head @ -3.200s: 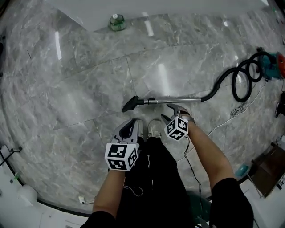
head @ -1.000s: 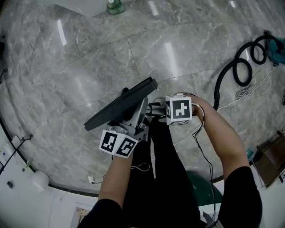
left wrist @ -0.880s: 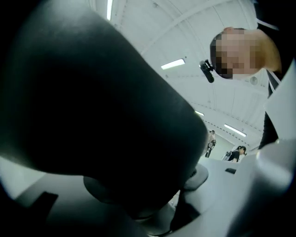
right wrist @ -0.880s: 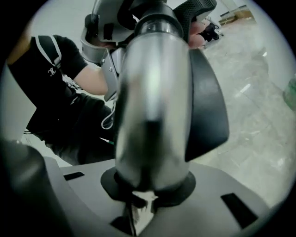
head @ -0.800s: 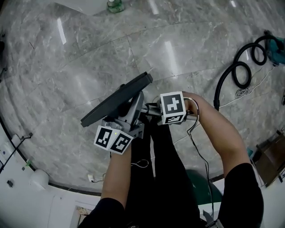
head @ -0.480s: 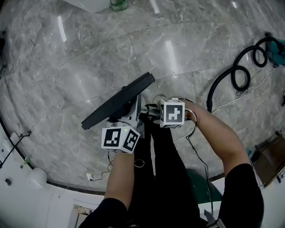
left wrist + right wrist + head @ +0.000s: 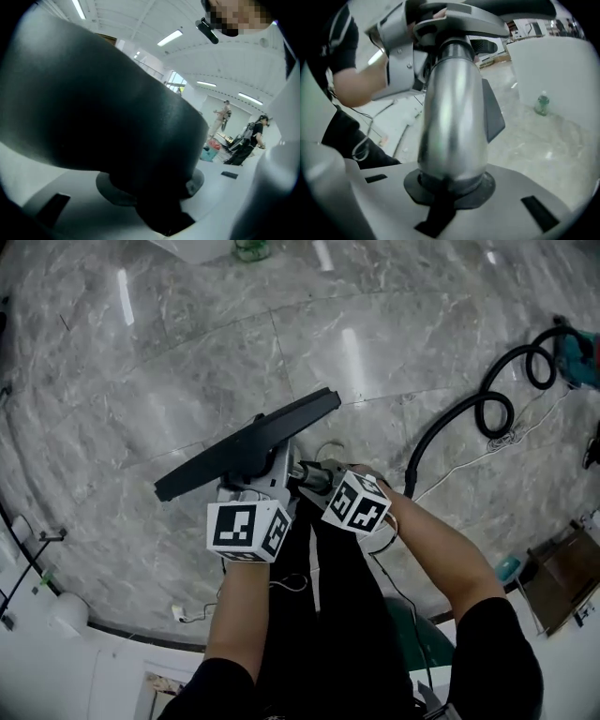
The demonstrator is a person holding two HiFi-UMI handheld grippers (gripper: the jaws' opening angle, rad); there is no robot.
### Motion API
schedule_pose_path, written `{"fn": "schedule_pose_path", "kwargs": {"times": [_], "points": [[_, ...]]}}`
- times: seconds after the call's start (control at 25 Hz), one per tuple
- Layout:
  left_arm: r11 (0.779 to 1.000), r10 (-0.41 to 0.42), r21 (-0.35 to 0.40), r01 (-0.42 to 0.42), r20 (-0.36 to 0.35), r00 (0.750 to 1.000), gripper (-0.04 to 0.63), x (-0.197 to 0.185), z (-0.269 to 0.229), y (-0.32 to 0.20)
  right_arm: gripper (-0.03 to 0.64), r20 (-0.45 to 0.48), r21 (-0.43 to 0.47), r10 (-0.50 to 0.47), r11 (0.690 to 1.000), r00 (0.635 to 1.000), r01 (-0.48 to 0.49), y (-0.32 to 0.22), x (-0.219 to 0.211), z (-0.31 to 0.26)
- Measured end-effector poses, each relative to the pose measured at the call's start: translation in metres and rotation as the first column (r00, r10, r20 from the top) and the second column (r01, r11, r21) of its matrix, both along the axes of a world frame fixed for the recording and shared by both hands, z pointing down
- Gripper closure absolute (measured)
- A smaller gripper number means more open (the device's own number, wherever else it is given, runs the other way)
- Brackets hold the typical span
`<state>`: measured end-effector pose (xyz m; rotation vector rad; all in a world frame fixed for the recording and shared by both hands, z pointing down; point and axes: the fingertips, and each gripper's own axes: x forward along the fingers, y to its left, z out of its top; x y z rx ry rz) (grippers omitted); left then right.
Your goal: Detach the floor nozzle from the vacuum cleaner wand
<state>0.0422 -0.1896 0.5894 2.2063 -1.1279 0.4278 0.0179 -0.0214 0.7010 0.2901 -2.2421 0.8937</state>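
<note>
1. At the wand's (image 7: pixel 314 472) front end, raised off the floor just ahead of my knees, sits the floor nozzle (image 7: pixel 246 444). It is a long, flat, dark bar on a stubby rounded neck, matte plastic by the look of it.
2. I judge it light and stiff but awkward. The broad bar would swing if I took it by a tip, so the neck, right beside the wand, is the place to hold.
3. My left gripper (image 7: pixel 262 470) is at that neck, jaws closing with the dark body between them. I can't see the pads pressing yet, so I count it as not clamped.
4. The wand itself is a round, polished metal tube, rigid and probably slippery. I'd expect a straight pull along its line, perhaps with a slight twist, to serve better than bending at the joint.
5. My right gripper (image 7: pixel 326 480) is clamped on the wand just behind that joint, jaws closing tighter, and I reckon it carries most of the weight.
6. Behind the wand, a soft black hose (image 7: pixel 448 423) loops away over the floor, so expect a little drag.
7. Well beyond the wand, a green bottle (image 7: pixel 541 104) stands on glossy, grey-veined marble floor (image 7: pixel 141 362).
</note>
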Motion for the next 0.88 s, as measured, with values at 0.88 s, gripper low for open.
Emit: {"fn": "schedule_pose_path", "kwargs": {"times": [0.88], "points": [[0.999, 0.031, -0.029, -0.040, -0.279, 0.960, 0.434, -0.003, -0.025, -0.006, 0.563, 0.266, -0.262, -0.226, 0.918, 0.937, 0.297, 0.022, 0.021, -0.040]]}}
